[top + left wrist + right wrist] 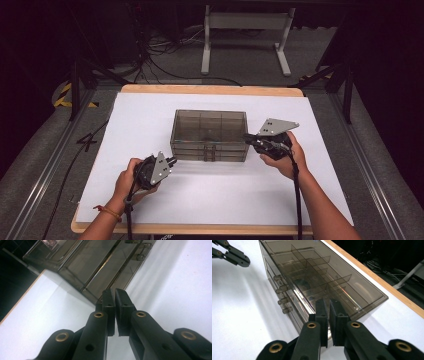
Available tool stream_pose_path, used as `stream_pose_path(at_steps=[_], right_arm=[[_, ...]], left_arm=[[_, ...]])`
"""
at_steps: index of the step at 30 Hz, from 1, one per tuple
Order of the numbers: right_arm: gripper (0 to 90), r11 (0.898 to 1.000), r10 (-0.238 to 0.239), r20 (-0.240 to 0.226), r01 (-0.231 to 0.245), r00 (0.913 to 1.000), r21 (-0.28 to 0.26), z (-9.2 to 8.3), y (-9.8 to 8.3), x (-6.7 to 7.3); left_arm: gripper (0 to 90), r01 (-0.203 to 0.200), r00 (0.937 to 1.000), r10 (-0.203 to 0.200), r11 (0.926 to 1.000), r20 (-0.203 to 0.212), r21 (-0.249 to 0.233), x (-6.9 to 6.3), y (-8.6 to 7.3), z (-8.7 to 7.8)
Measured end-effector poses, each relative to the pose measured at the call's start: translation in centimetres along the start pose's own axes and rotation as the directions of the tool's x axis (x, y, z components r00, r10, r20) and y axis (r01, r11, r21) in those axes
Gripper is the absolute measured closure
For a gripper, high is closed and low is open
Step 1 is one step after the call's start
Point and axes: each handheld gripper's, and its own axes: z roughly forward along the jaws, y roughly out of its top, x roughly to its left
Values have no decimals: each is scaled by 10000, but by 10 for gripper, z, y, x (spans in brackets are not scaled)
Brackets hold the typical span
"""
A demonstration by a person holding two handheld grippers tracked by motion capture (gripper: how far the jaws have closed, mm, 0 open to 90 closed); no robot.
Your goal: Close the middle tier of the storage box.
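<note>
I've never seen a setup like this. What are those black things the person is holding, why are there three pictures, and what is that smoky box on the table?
There is no robot here: a person holds a hand tool with two black jaws in each hand. The high view looks down on the table; the left gripper shows at its left, the right gripper at its right. The other two pictures come from small cameras riding on each tool, looking along its jaws. On the white surface stands a smoky see-through drawer box with dividers on top and small drawer knobs in front. Both tools have their jaws nearly together and hold nothing. The left gripper points at the box's lower front; the right gripper is at its end.
</note>
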Motion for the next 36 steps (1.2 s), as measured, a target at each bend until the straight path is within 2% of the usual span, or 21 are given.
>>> stream_pose_path(at_steps=[8, 10, 15, 22, 23, 25, 27, 31, 36], right_arm=[[847, 10000, 73, 192, -72, 9998, -37, -17, -10, -1], [849, 10000, 59, 190, -58, 9998, -24, -21, -13, -2], [867, 9996, -173, 190, 168, 9997, 246, -30, -21, 0], [822, 9995, -132, 383, 121, 9992, 306, -44, -37, 3], [824, 9994, -192, 342, 182, 9992, 309, -48, -44, 5], [817, 9994, -209, 333, 199, 9992, 300, -50, -47, 6], [793, 9993, -147, 359, 134, 9992, 346, -53, -55, 8], [775, 9992, -24, 516, 3, 9987, 395, -59, -71, 12], [725, 9983, 429, 729, -456, 9964, 364, -65, -93, 10]], left_arm=[[845, 335, 9994, -334, 9994, -72, 38, 6, -11, -9], [839, 528, 9986, -528, 9986, 77, -61, 8, -16, -11], [832, 647, 9976, -644, 9978, 236, -136, 10, -21, -14], [800, 775, 9961, -773, 9970, 426, -20, 14, -29, -22], [789, 893, 9950, -894, 9960, 452, 34, 15, -33, -24], [781, 976, 9942, -979, 9952, 442, 84, 15, -35, -25], [753, 997, 9941, -1003, 9949, 409, 162, 16, -39, -26], [708, 1374, 9891, -1381, 9904, 508, 161, 18, -48, -30], [636, 1568, 9865, -1580, 9872, 432, 303, 22, -60, -35]])
